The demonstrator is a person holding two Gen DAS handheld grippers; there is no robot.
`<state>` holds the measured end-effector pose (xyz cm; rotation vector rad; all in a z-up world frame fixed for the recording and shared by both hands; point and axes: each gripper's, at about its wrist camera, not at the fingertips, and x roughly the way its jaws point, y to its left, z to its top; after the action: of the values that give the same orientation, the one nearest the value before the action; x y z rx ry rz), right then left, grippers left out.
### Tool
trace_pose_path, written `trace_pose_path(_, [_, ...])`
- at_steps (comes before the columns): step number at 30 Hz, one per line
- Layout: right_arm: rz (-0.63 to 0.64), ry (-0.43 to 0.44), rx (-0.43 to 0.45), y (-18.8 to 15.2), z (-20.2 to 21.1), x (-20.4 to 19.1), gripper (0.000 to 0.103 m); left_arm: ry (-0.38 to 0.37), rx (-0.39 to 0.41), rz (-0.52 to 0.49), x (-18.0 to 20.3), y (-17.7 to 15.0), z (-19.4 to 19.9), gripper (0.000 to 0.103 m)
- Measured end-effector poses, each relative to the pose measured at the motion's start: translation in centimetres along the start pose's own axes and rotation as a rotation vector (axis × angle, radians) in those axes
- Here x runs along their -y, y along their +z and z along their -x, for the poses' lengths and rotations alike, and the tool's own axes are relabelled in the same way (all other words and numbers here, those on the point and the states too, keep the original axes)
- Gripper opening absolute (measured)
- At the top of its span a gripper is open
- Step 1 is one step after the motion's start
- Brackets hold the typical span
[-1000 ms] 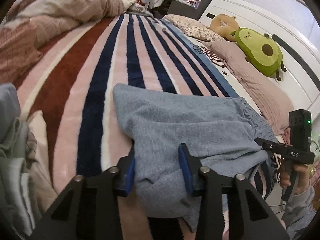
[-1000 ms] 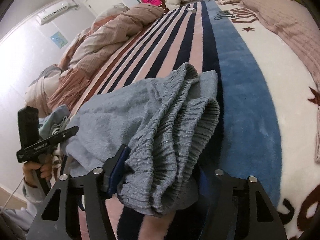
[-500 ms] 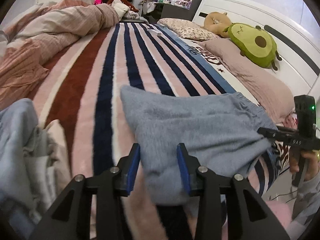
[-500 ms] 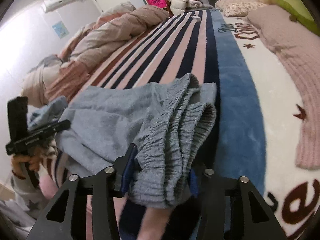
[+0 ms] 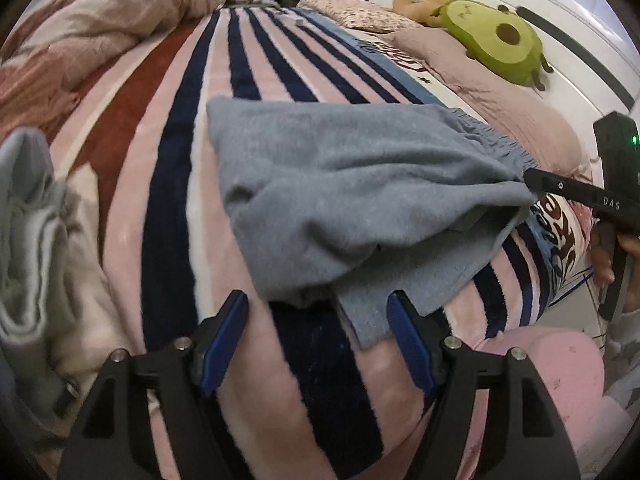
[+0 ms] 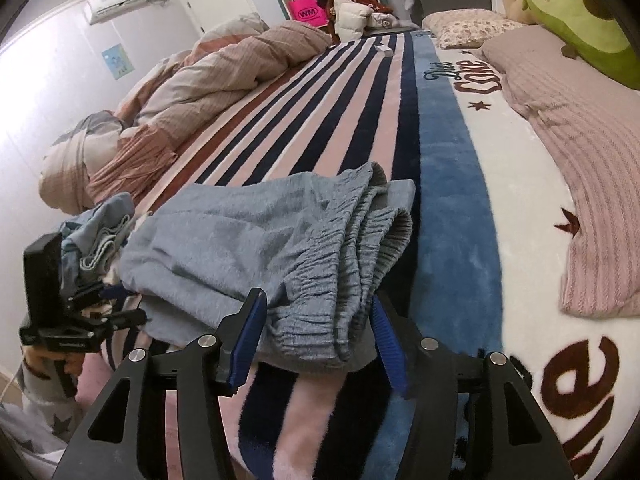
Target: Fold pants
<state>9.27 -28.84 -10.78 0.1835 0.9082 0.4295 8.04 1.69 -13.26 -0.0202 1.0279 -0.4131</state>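
2 tools, left tool (image 5: 318,334) and right tool (image 6: 318,330), gape beside pants (image 5: 348,188).

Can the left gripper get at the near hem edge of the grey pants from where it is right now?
Probably yes. The left gripper is open, and the grey pants lie on the striped blanket with their near edge just ahead of the fingertips, nothing between them. The right gripper is at the waistband end.
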Motion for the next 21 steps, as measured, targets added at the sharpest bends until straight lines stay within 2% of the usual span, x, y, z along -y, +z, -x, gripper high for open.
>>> trace_pose_path(2, [-0.002,0.003,0.001,0.0,-0.1,0.1,0.05,-0.026,0.0,0.006,0.0,-0.3,0.4,0.055])
trace_pose_path(6, [-0.01,0.012,0.006,-0.2,-0.3,0.1,0.053,-0.099,-0.016,0.031,0.4,-1.1,0.7,0.027])
trace_pose_path(7, [-0.01,0.013,0.006,-0.3,-0.3,0.1,0.053,-0.114,-0.022,0.03,0.7,-1.2,0.6,0.024])
trace_pose_path(14, [-0.014,0.024,0.013,-0.4,-0.2,0.0,0.055,-0.128,-0.004,0.06,1.3,-0.9,-0.4,0.024])
trace_pose_path(16, [-0.015,0.027,0.016,-0.4,-0.2,0.0,0.055,-0.074,0.015,0.046,1.5,-0.5,-0.6,0.008])
trace_pose_path(21, [-0.027,0.053,0.019,-0.4,-0.2,0.2,0.056,-0.012,0.076,0.048,0.8,0.0,0.8,0.003])
